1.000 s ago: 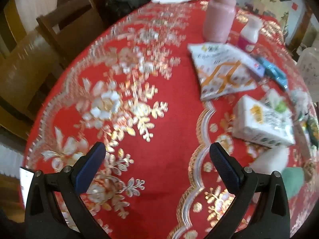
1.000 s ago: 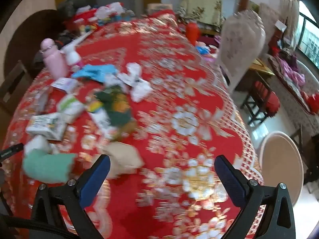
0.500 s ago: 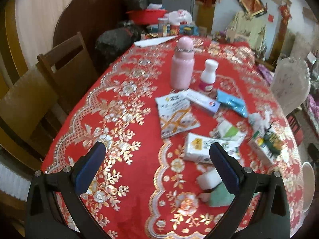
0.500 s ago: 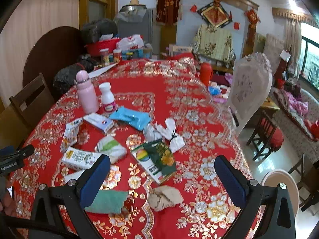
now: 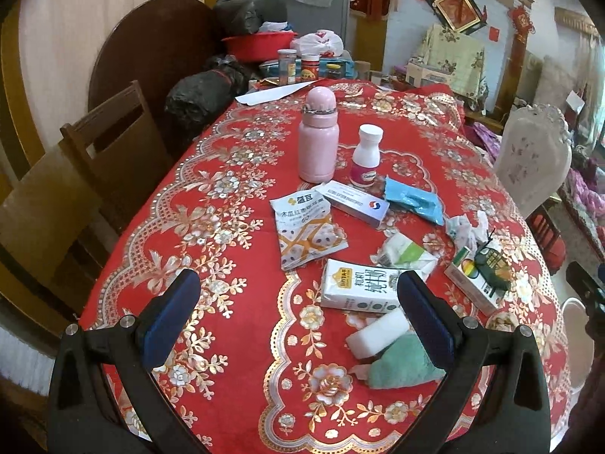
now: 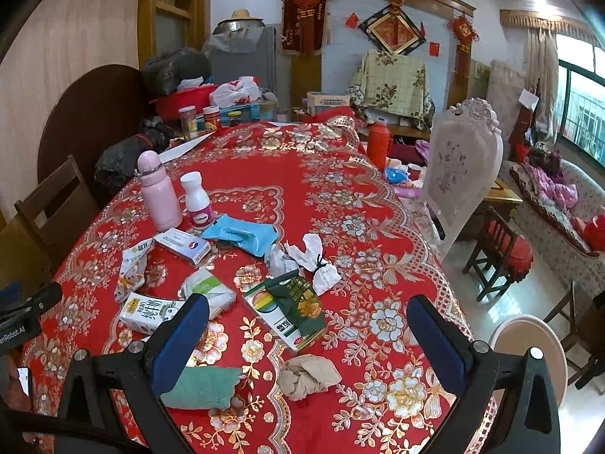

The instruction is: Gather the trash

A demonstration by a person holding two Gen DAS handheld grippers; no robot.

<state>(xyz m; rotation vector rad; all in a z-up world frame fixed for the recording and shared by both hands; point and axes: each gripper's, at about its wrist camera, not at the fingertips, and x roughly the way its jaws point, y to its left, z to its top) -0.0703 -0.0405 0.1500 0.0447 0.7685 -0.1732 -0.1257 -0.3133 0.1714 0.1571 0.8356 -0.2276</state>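
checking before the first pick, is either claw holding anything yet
Nothing is held. The left claw and right claw are both open and empty above the table.

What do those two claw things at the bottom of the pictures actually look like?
Both the left gripper and the right gripper look alike: black plastic frames shaped like a wide V, dotted with silver screws, each ending in two fingers with dark blue pads.

Flattened milk carton [image 6: 149,310], torn snack packet [image 5: 308,232], blue wrapper [image 6: 242,235], white tissues [image 6: 312,261], perhaps crumpled brown paper [image 6: 308,376] nearest.
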